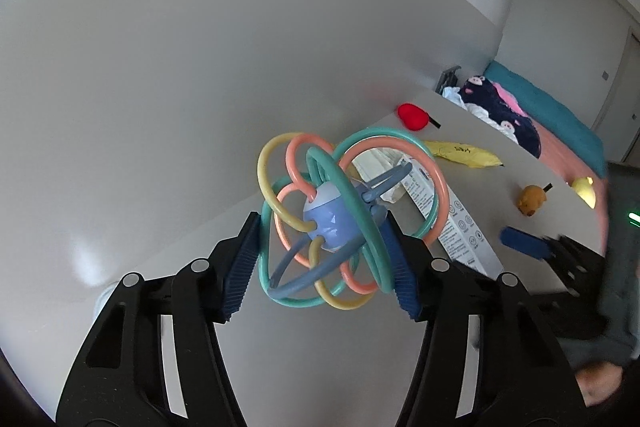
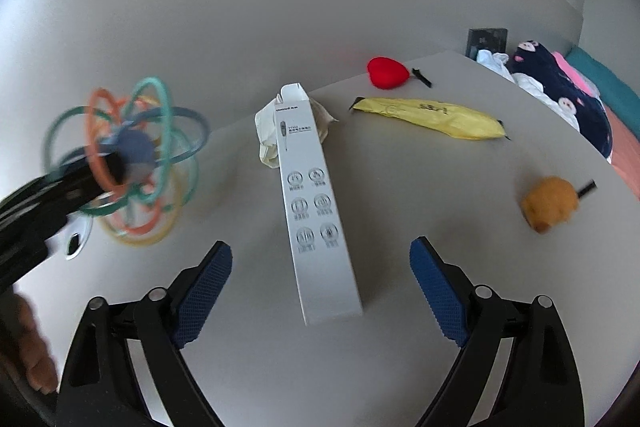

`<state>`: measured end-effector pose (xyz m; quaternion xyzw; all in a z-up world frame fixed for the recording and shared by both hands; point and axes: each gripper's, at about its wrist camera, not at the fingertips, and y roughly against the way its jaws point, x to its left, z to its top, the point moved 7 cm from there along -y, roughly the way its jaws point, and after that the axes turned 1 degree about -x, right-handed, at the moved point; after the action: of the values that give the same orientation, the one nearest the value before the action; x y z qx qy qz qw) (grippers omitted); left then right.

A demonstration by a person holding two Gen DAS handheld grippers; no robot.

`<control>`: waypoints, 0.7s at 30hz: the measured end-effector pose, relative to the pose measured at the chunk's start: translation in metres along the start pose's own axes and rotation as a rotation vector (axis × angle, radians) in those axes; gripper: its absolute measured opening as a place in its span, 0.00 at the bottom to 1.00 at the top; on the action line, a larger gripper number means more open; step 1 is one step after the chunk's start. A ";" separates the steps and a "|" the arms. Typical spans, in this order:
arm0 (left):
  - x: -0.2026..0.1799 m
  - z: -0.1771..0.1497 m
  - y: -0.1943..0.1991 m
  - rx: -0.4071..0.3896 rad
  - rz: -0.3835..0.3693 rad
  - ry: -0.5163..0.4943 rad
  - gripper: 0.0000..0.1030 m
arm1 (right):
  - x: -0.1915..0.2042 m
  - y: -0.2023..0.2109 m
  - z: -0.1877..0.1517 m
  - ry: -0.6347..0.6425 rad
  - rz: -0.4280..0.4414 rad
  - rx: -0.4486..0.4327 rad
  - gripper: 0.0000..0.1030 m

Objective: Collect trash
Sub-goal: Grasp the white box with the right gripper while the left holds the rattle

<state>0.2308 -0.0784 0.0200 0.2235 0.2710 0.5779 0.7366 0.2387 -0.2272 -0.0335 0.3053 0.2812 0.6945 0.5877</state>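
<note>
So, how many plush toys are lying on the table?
3: red heart at the far edge, yellow banana just nearer, brown toy at the right. Others may be hidden.

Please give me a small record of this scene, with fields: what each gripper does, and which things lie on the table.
left gripper: shut on the ring toy, lifted off the table
right gripper: open, holds nothing, above the near end of the white box
under the box's far end: crumpled tissue
farther back: red heart, yellow wrapper
right side: brown plush
</note>
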 end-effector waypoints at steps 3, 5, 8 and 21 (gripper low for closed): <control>0.007 0.001 0.011 -0.010 -0.016 0.003 0.38 | 0.003 -0.013 0.004 0.018 -0.019 0.021 0.69; 0.010 0.002 0.015 -0.016 -0.012 -0.008 0.36 | 0.004 -0.021 0.004 0.025 -0.032 0.045 0.53; 0.011 0.000 0.014 -0.008 -0.009 -0.020 0.32 | 0.005 -0.020 0.005 0.013 -0.019 0.050 0.28; -0.021 0.001 0.047 -0.055 -0.088 -0.072 0.11 | -0.002 0.060 0.004 -0.074 0.073 -0.082 0.27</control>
<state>0.1928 -0.0879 0.0537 0.2116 0.2379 0.5438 0.7765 0.2032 -0.2376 0.0133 0.3163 0.2195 0.7146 0.5840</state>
